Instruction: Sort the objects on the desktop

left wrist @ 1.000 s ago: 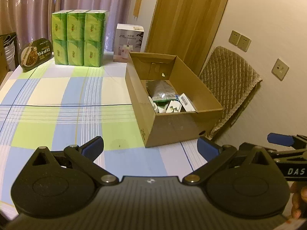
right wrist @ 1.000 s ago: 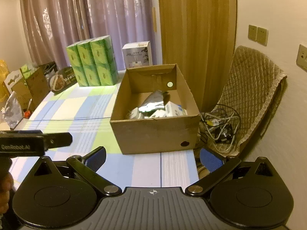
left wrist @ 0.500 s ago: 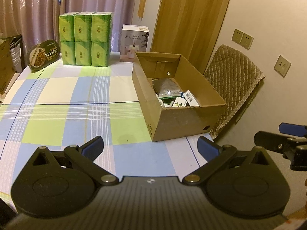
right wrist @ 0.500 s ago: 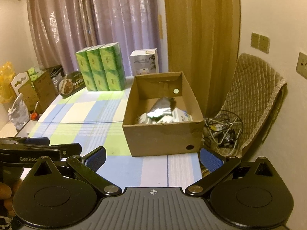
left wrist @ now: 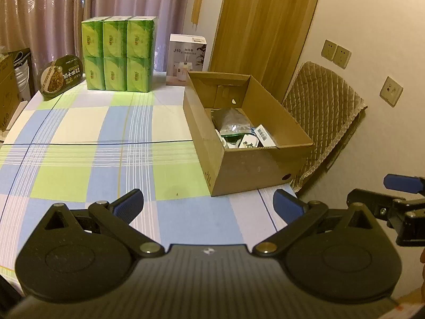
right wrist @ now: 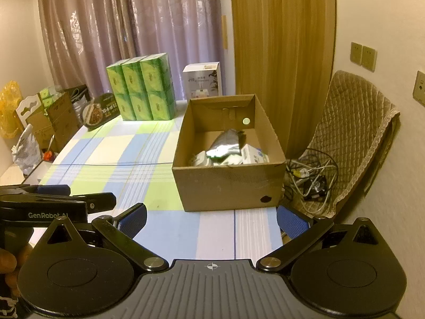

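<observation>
Left wrist view: the left gripper [left wrist: 208, 202] has drawn back from the cardboard box [left wrist: 247, 164], jaws wide apart, holding nothing. The box stands at the tabletop's [left wrist: 79, 143] right edge, unmoved, with the packets [left wrist: 233, 129] inside it. Right wrist view: the right gripper [right wrist: 211, 219] has likewise risen and retreated; its jaws are spread wide and empty. The green tissue packs [left wrist: 118, 55] remain at the far edge.

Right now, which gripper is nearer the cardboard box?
Right, narrowly. The right gripper hangs just in front of the cardboard box, roughly centred on its near wall. The left gripper hangs beside it, over the checked tablecloth off the box's front-left corner.
</observation>
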Demonstrator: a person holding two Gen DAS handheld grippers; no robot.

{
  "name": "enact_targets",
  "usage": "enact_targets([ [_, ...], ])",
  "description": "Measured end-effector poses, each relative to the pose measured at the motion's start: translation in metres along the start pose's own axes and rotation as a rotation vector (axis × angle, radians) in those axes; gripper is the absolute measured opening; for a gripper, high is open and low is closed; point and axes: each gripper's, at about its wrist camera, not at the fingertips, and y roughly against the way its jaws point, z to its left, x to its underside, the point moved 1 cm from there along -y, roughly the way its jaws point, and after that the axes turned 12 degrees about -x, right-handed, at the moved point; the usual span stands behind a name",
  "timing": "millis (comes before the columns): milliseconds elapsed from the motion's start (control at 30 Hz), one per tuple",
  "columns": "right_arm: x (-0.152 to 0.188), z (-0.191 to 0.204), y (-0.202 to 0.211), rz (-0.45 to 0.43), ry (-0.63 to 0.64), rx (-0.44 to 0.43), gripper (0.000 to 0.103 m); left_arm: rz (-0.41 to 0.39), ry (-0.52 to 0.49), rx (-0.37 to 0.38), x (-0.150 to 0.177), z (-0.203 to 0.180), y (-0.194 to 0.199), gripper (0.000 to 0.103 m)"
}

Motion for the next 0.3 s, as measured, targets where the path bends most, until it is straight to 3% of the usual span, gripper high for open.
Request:
enact_targets([
  [300,0.0013,-0.0004,-0.0017,0.002,0.000,-0.002,0.101,-0.024,-0.011,-0.015,0.0004,-0.0015,0.0005,0.102],
])
